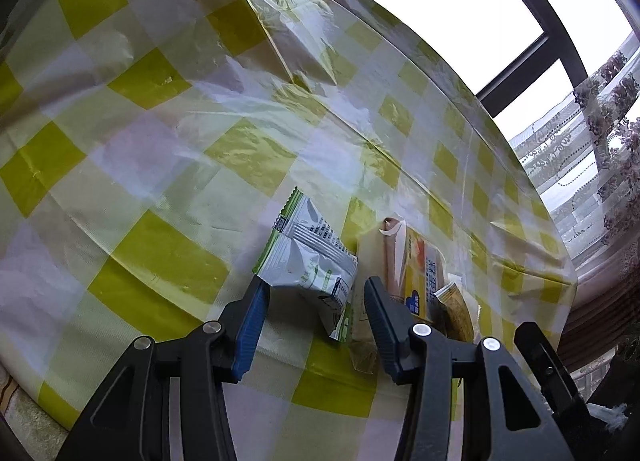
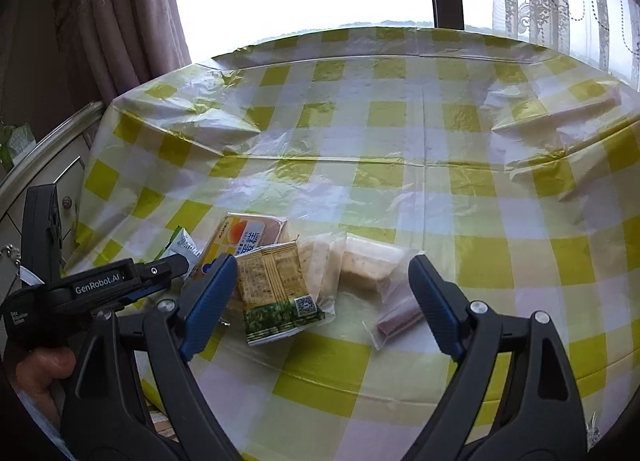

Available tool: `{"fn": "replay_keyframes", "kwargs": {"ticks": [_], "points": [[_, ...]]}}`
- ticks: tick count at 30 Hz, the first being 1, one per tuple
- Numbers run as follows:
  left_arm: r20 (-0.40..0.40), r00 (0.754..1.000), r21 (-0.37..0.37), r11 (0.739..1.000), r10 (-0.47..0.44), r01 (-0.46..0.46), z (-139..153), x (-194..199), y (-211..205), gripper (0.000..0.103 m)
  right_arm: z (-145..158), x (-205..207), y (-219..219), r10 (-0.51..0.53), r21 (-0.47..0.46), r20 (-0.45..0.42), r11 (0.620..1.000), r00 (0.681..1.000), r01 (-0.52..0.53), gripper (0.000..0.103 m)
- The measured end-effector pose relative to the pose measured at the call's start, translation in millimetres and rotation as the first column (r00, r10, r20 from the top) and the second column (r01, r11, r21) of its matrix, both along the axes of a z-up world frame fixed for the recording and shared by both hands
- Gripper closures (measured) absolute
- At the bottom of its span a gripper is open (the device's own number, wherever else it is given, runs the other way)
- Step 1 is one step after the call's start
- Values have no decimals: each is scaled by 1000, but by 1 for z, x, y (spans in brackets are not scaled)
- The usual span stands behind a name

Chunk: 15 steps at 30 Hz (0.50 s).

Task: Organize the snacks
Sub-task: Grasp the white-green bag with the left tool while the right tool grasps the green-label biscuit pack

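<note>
On the left, the left gripper (image 1: 316, 284) is hovering low with its jaws part-way apart around the silver-green packet (image 1: 308, 257). I cannot tell whether the pads are pressing on it. If only the near corner is getting caught, the slick foil is likely sliding out or twisting. That far jaw is also sitting just beside the yellow cake packet (image 1: 424, 261), so closing here may be dragging that one along too.

Further right, the right gripper (image 2: 322, 261) is hanging with its jaws spread wide and holding nothing. It is over the yellow-green packet (image 2: 276, 289), the clear-wrapped pale bars (image 2: 368, 261) and a small clear packet (image 2: 400, 321). These snacks are lying touching and overlapping near the table's near edge. A pinch here is risking two wrappers at once, or snagging the loose checked tablecloth (image 2: 400, 141).

As for writing, "GenRobot.AI" is showing on the left gripper's side. The cake packet is carrying the characters 蛋糕. The yellow-green packet is showing a QR code and fine print too small to read.
</note>
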<state>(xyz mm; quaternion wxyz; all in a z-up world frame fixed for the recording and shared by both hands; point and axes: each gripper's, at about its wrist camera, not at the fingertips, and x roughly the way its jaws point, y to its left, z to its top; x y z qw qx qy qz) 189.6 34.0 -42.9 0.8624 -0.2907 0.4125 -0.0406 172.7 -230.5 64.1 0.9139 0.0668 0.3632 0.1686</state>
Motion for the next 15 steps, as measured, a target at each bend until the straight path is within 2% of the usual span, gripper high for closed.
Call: {"fn": "replay_keyframes", "kwargs": {"ticks": [7, 9, 13, 15], "points": [[7, 999, 57, 998, -39, 39, 2, 21, -6, 53, -7, 2, 17, 52, -69, -24, 996, 998, -53, 14], [6, 999, 70, 997, -42, 42, 2, 25, -5, 54, -11, 5, 22, 73, -79, -37, 994, 997, -76, 19], [5, 998, 118, 991, -60, 59, 2, 32, -6, 59, -21, 15, 23, 72, -62, -84, 995, 994, -77, 21], [4, 997, 159, 985, -74, 72, 3, 35, -11, 59, -25, 21, 23, 66, -59, -105, 996, 992, -73, 27]]}}
